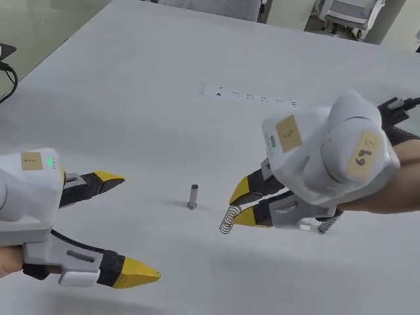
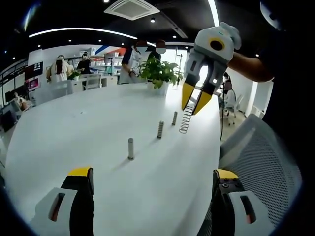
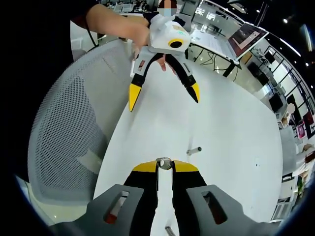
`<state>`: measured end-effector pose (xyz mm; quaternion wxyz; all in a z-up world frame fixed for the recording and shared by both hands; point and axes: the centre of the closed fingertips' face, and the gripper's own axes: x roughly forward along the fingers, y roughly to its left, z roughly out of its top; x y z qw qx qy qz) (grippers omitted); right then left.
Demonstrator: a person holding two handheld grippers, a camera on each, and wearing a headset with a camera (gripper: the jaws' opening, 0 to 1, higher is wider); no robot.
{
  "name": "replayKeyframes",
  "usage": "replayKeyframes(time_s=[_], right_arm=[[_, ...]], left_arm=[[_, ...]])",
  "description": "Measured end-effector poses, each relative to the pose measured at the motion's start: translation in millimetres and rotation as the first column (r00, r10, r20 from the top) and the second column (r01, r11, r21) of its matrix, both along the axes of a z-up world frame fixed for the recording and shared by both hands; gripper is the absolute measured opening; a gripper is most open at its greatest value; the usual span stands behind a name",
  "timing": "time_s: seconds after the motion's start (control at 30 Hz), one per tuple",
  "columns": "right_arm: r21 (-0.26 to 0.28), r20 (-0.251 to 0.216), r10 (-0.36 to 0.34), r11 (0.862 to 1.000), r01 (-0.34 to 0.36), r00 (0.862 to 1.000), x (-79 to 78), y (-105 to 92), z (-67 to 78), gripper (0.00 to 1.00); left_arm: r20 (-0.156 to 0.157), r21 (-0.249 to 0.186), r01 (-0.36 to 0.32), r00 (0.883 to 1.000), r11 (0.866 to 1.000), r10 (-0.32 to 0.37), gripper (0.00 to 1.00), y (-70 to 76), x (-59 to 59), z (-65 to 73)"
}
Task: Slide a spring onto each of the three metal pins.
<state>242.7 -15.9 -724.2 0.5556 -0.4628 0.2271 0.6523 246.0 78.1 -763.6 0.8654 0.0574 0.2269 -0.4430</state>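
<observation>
The right gripper [image 1: 239, 209], nearly closed, pinches a spring [image 1: 228, 220]; the left gripper [image 1: 139, 226] is wide open, empty. A bare pin [image 1: 193, 196] stands just ahead of the spring, which next probably needs aligning above it.

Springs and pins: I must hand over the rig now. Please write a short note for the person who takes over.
Left gripper: open, empty, above the table.
Right gripper: shut on the spring, held close to the bare pin, which stands upright.
Done: the near sprung pin and the far sprung pin each carry a spring, per the left gripper view.
Left to do: slide the held spring onto the bare pin.
</observation>
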Motion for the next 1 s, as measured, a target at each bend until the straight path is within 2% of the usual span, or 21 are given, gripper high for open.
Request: replayKeyframes(time_s=[0.3,0.7,1.0], right_arm=[[-0.01,-0.005,0.011,1.0,-0.011,1.0,3.6,2.1,-1.4,0.07],[-0.018,-0.016,0.022,1.0,-0.022,1.0,11.8,7.2,-3.0,0.07],[-0.019,-0.031,0.022,1.0,-0.022,0.999,19.6,9.3,-6.3,0.07]], left_arm=[[0.007,-0.001,-0.007,1.0,1.0,0.007,0.98,-2.4,-1.9,2.3],[-0.006,0.002,-0.002,1.0,1.0,0.002,0.98,-5.3,-7.4,-1.1],[-0.013,0.004,-0.013,1.0,1.0,0.013,0.98,-3.5,-6.6,-1.1]])
